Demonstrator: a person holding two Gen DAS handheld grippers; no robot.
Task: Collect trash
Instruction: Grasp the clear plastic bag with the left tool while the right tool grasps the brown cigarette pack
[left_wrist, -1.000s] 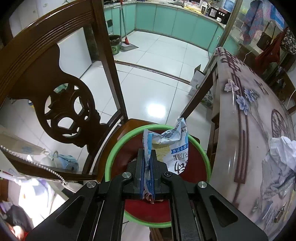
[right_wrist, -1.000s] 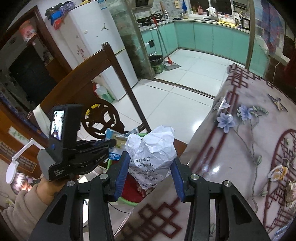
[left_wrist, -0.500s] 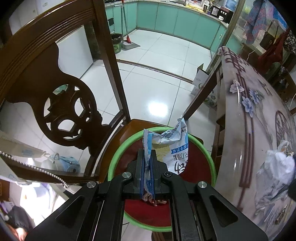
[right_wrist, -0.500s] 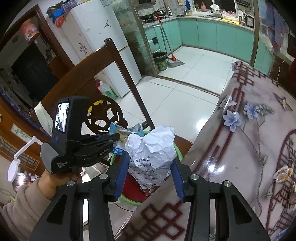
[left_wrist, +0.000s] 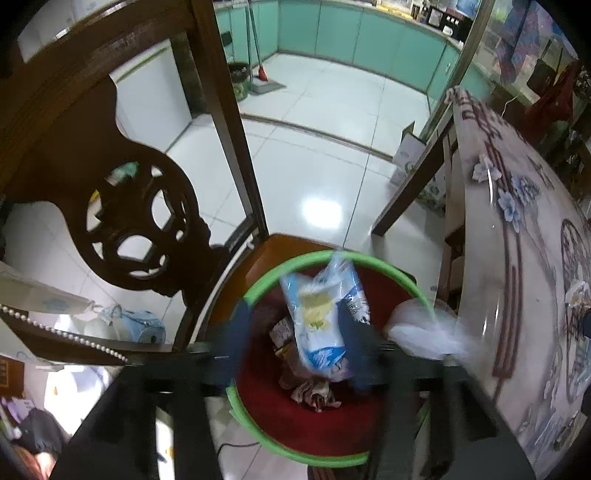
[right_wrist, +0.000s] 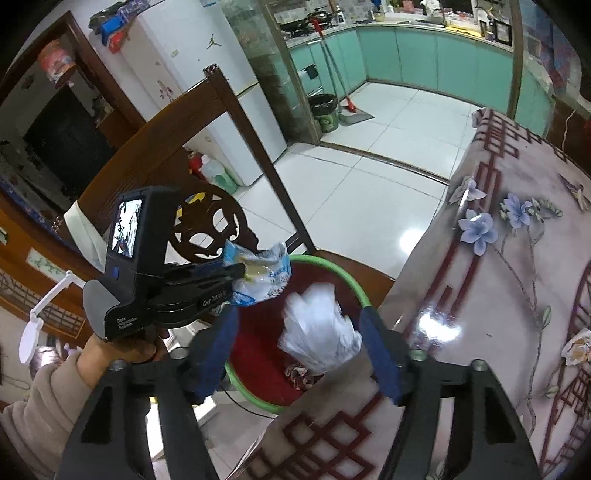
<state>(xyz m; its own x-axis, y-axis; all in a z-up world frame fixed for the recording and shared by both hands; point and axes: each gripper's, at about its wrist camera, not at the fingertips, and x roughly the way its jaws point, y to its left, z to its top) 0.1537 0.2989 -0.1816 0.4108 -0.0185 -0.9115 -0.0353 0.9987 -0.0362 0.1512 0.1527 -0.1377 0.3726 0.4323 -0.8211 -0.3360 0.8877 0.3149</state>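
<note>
A green-rimmed bin (left_wrist: 280, 275) with a red inside stands on a wooden chair seat beside the table. My left gripper (left_wrist: 295, 336) hangs over it, its jaws opening, and a blue-and-white wrapper (left_wrist: 321, 317) drops blurred between the parted fingers. In the right wrist view my right gripper (right_wrist: 301, 350) is also opening above the bin (right_wrist: 351, 280). A crumpled white paper bag (right_wrist: 317, 332) falls between its blue pads (right_wrist: 380, 350), clear of both. The left gripper (right_wrist: 238, 271) shows there too, with the wrapper (right_wrist: 262, 277) at its tip. Crumpled scraps (left_wrist: 314, 395) lie in the bin.
A carved dark chair back (left_wrist: 140, 206) rises left of the bin. The table (right_wrist: 517, 295) with a floral cloth runs along the right, with small scraps (right_wrist: 576, 347) on it. A person's hand and beige sleeve (right_wrist: 55, 387) hold the left gripper. White tiled floor lies beyond.
Both grippers have gone from shut to parted. The wrapper and the white paper bag have come loose and are falling toward the bin.
</note>
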